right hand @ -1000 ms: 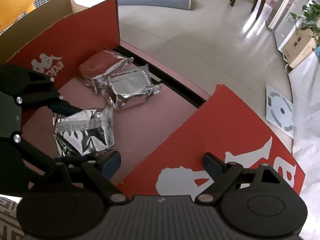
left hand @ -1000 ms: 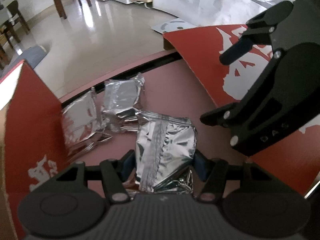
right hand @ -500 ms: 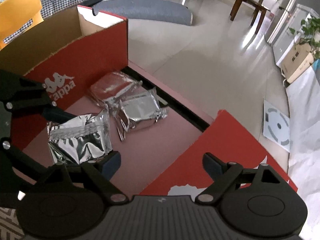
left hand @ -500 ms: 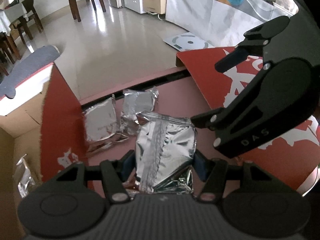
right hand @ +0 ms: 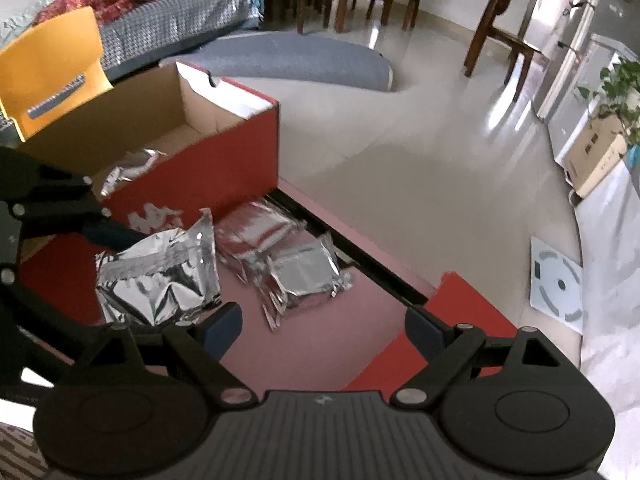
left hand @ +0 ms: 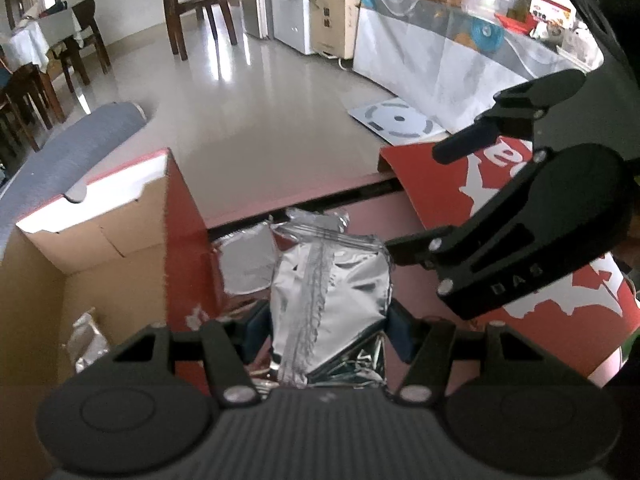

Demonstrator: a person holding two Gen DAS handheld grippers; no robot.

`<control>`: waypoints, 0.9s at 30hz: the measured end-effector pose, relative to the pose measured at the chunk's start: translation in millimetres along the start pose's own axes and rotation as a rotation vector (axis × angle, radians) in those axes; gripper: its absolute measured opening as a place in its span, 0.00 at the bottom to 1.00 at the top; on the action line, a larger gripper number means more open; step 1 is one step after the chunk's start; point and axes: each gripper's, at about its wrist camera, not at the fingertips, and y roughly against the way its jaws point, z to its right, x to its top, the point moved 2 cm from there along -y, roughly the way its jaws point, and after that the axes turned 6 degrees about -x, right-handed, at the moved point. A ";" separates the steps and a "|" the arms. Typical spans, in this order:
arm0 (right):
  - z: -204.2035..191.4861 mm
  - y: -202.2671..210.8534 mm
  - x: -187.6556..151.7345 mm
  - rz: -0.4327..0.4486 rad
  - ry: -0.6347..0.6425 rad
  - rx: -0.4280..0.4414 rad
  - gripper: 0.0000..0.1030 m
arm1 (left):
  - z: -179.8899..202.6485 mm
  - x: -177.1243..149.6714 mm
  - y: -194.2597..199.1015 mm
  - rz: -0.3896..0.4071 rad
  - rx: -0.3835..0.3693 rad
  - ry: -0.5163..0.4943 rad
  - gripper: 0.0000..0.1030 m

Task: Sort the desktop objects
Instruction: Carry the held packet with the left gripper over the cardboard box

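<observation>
My left gripper [left hand: 328, 334] is shut on a silver foil packet [left hand: 332, 292] and holds it upright above the pink table [right hand: 348, 344]. From the right wrist view the same packet [right hand: 156, 280] hangs beside the red wall of an open shoebox [right hand: 224, 168]. Two more foil packets [right hand: 304, 276] [right hand: 256, 232] lie flat on the table just beyond it. My right gripper [right hand: 322, 326] stands open with nothing between its fingers, close to the right of the held packet and over a red box lid [right hand: 460, 316].
The shoebox [left hand: 176, 240] stands on the left with foil packets inside [right hand: 128, 168]. The red lid [left hand: 412, 176] leans on the right. Beyond the table edge are a tiled floor, a grey mat [right hand: 296, 56], chairs and a white scale [right hand: 556, 284].
Both grippers have risen and tilted up. The left one has lifted the foil packet off the table, and the inside of the shoebox has come into view.
</observation>
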 end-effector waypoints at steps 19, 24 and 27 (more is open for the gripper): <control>-22.4 17.8 27.3 0.077 0.005 -0.017 0.86 | -17.1 1.2 43.8 0.065 0.050 0.035 0.57; -27.6 20.3 34.0 0.095 0.003 -0.001 0.86 | -24.7 1.5 52.3 0.072 0.053 0.043 0.57; -31.3 18.9 35.8 0.092 0.014 0.000 0.86 | -28.8 0.8 58.2 0.081 0.054 0.050 0.57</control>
